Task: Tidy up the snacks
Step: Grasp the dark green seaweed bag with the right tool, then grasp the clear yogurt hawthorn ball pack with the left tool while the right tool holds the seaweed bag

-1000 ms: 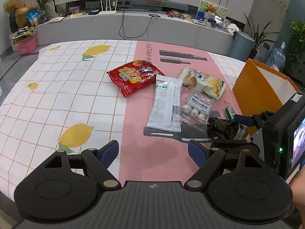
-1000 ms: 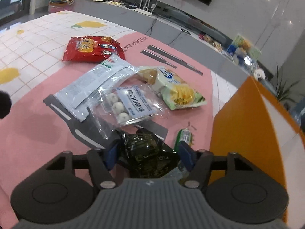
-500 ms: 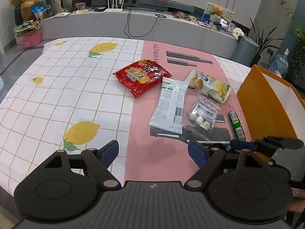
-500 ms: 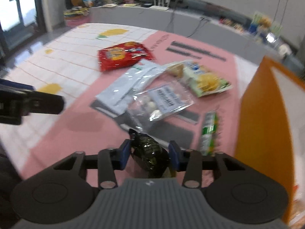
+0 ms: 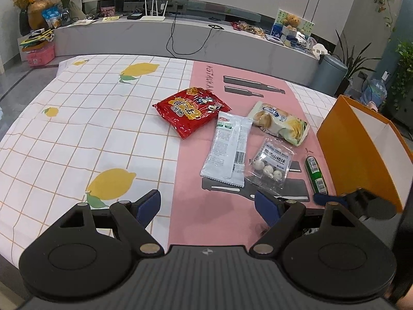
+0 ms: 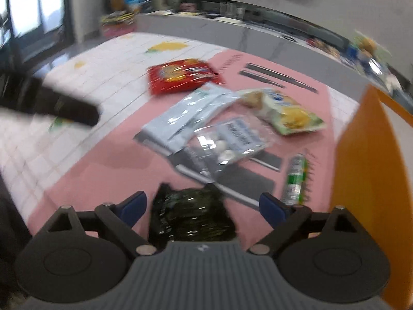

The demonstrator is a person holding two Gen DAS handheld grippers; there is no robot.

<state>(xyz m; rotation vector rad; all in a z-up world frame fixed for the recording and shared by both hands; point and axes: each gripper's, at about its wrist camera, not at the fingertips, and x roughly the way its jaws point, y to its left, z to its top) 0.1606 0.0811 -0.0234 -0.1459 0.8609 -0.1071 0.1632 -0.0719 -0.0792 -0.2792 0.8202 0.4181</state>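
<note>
Several snacks lie on the pink strip of the tablecloth: a red packet (image 5: 191, 111), a white packet (image 5: 228, 146), a yellow-green bun packet (image 5: 280, 122), a clear bag of white balls (image 5: 271, 161) and a green sausage stick (image 5: 316, 175). An orange box (image 5: 361, 152) stands at the right. My left gripper (image 5: 207, 205) is open and empty above the near edge. My right gripper (image 6: 202, 205) has its jaws wide apart; a dark green packet (image 6: 192, 215) lies between them, touching neither pad. The right wrist view is blurred.
The table has a white lemon-print cloth (image 5: 77, 134). A long grey TV bench (image 5: 180, 44) with cables and clutter runs behind the table. A grey bin (image 5: 329, 75) and plants stand at the back right.
My right gripper pulled back toward the near edge with the dark green packet, then opened; the packet now lies loose between the jaws. My left gripper rose and drew back slightly.
</note>
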